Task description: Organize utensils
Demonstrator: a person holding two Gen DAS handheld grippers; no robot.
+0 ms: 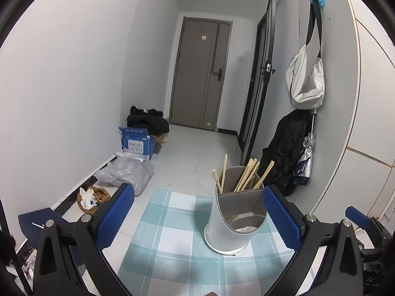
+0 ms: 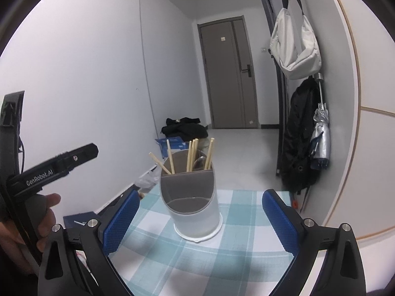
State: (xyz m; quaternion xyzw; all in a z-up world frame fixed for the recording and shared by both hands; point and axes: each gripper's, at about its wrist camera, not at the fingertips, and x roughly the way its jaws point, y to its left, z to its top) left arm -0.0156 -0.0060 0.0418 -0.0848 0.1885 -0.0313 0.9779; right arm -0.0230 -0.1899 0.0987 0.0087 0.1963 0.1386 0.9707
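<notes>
A white utensil holder (image 1: pixel 230 224) with grey inner compartments stands on the checked tablecloth (image 1: pixel 172 234). Several wooden chopsticks (image 1: pixel 246 175) stand in its rear compartment. Its lower front compartment holds something pale that I cannot make out. My left gripper (image 1: pixel 198 212) is open and empty, with the holder just inside its right finger (image 1: pixel 281 217). In the right wrist view the holder (image 2: pixel 195 204) stands between the fingers of my right gripper (image 2: pixel 201 219), which is open and empty. The chopsticks (image 2: pixel 191 155) and a metal spoon tip (image 2: pixel 200 161) show there.
The table ends just beyond the holder, with tiled floor (image 1: pixel 192 153) below. A blue box (image 1: pixel 137 143), plastic bags (image 1: pixel 126 174) and black clothes (image 1: pixel 148 120) lie by the left wall. A bag (image 1: pixel 305 79), coat and umbrella (image 1: pixel 306 157) hang at right. The left gripper's body (image 2: pixel 51 170) shows at left.
</notes>
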